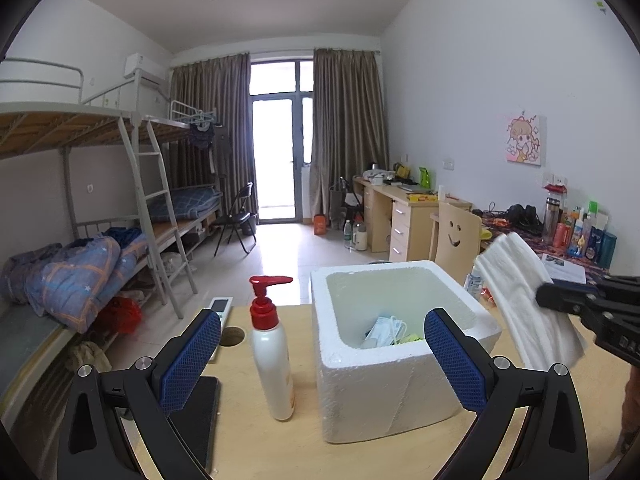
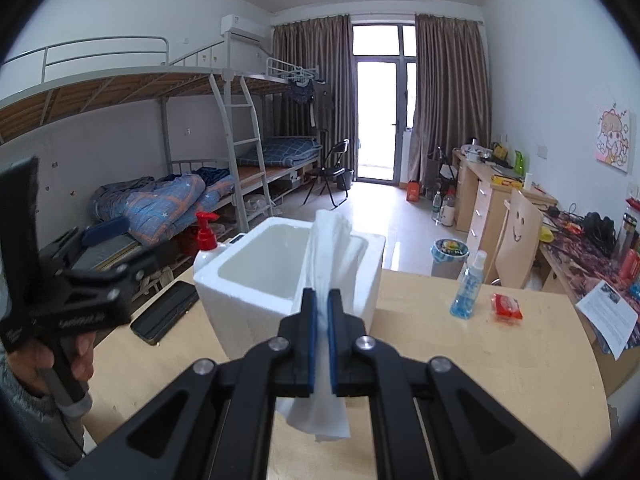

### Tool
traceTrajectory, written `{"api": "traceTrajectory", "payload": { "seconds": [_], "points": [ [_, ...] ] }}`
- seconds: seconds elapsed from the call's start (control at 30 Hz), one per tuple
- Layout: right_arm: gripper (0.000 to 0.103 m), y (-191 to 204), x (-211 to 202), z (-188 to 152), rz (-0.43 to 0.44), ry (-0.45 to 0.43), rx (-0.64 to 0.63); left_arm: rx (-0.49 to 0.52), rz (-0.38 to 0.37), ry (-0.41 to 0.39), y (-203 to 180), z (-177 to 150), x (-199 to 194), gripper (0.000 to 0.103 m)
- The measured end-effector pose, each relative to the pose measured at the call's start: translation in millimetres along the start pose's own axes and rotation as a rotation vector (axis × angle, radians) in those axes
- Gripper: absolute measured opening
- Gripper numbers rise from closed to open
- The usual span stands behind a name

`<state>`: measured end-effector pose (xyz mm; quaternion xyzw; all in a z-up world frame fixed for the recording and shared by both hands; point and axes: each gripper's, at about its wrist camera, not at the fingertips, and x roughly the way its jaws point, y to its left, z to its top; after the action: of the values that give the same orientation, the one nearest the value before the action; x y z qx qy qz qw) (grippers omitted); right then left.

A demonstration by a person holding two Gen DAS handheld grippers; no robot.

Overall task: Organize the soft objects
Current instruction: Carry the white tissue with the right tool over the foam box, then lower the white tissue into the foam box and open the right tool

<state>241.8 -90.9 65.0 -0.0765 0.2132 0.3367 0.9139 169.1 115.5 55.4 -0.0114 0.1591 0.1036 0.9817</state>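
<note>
We held a white tissue [image 2: 326,248] pinched in our right gripper [image 2: 322,300] beside the foam box [image 1: 396,396], left gripper [image 1: 322,360] spread, next lowering it in

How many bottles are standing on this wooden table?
2. The red-pump lotion bottle stands left of the foam box; the blue spray bottle stands to its right, beside a red packet.

Foam box [image 1: 384,384] sits on table [image 1: 256,452], pump bottle [image 1: 271,364] just left of it, phone [image 2: 165,313] further left. Spray bottle [image 2: 469,289] and small packet [image 2: 507,307] lie right of box. Folded towel [image 2: 327,268] hangs above box's right rim.
</note>
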Motion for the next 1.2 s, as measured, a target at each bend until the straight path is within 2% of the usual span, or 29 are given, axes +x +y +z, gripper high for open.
{"api": "traceTrajectory", "payload": {
  "seconds": [0.53, 0.8, 1.2],
  "points": [
    [0.007, 8.0, 39.8, 21.2, -0.001, 0.03, -0.016, -0.05, 0.077, -0.037, 18.9, -8.0, -19.4, 0.102],
    [0.007, 8.2, 64.1, 31.6, -0.022, 0.045, -0.01, -0.07, 0.087, -0.039, 24.2, -18.3, -30.6, 0.102],
    [0.007, 18.5, 90.8, 39.7, -0.004, 0.054, -0.004, -0.088, 0.102, -0.042, 24.3, -29.9, -47.3, 0.102]
  ]
}}
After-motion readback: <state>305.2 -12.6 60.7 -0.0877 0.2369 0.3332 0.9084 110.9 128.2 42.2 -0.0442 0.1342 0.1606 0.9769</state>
